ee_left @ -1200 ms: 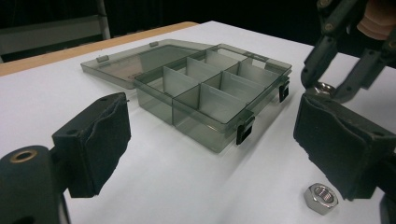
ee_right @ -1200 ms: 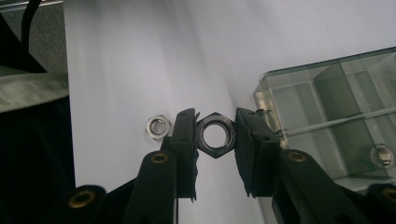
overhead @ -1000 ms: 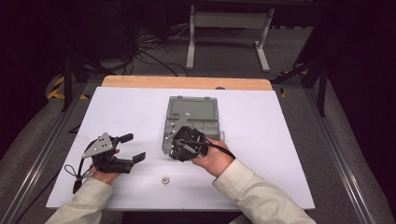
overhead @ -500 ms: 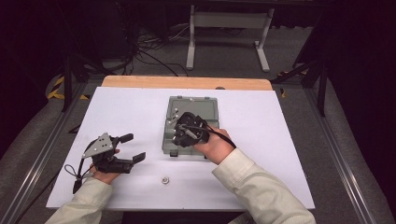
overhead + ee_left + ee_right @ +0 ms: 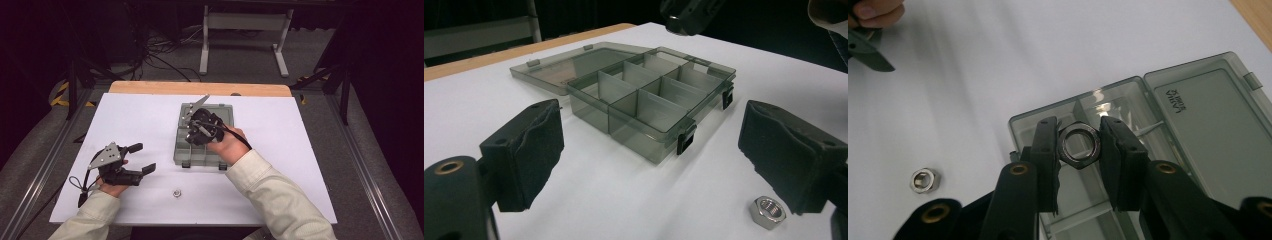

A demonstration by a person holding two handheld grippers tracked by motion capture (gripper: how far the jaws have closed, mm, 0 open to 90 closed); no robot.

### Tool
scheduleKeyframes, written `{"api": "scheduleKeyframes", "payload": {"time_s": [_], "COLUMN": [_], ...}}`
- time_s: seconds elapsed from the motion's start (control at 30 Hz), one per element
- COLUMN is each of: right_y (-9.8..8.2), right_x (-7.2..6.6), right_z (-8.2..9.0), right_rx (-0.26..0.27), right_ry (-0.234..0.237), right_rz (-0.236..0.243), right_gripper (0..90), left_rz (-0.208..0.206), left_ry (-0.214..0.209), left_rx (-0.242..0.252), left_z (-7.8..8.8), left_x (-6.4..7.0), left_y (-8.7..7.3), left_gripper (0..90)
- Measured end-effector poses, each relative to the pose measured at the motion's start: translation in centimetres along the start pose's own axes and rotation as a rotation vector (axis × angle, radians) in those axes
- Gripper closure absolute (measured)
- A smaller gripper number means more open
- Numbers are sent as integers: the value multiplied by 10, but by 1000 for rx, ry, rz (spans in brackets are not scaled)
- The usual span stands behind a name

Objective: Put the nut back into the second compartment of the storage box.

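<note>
High view: my right gripper (image 5: 196,131) has carried a nut from the near edge of the box (image 5: 204,134) to a spot above its compartments, moving away from me over the past second. Seen along that gripper's own jaws, the dark nut (image 5: 1079,145) sits pinched edge-on between the two pads, hanging over one of the box's open cells with the lid (image 5: 1209,134) laid flat beside it. My left gripper (image 5: 135,165) has not moved; it rests on the white table (image 5: 310,130) with its jaws wide apart and nothing between them. A second nut (image 5: 176,192) lies loose on the table between the left gripper and the box, awaiting its turn. By my reading, the carry is nearly done and letting the first nut drop into a cell comes next.
</note>
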State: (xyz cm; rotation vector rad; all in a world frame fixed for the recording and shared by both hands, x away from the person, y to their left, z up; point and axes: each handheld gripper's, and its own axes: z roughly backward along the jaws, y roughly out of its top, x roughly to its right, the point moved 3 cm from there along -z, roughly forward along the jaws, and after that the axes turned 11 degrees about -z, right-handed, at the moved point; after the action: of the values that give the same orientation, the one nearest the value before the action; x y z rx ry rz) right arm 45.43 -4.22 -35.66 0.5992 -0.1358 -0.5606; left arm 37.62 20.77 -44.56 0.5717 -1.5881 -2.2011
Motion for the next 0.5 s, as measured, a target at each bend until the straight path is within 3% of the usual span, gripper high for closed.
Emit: {"api": "scheduleKeyframes", "payload": {"time_s": [0.5], "right_y": [9], "right_x": [32], "right_z": [-7], "right_rx": [20], "right_ry": [-52], "right_rz": [-64], "right_gripper": [700], "left_rz": [1], "left_ry": [-1], "left_rx": [3], "left_z": [0], "left_x": [0], "left_y": [0], "left_gripper": [117]}}
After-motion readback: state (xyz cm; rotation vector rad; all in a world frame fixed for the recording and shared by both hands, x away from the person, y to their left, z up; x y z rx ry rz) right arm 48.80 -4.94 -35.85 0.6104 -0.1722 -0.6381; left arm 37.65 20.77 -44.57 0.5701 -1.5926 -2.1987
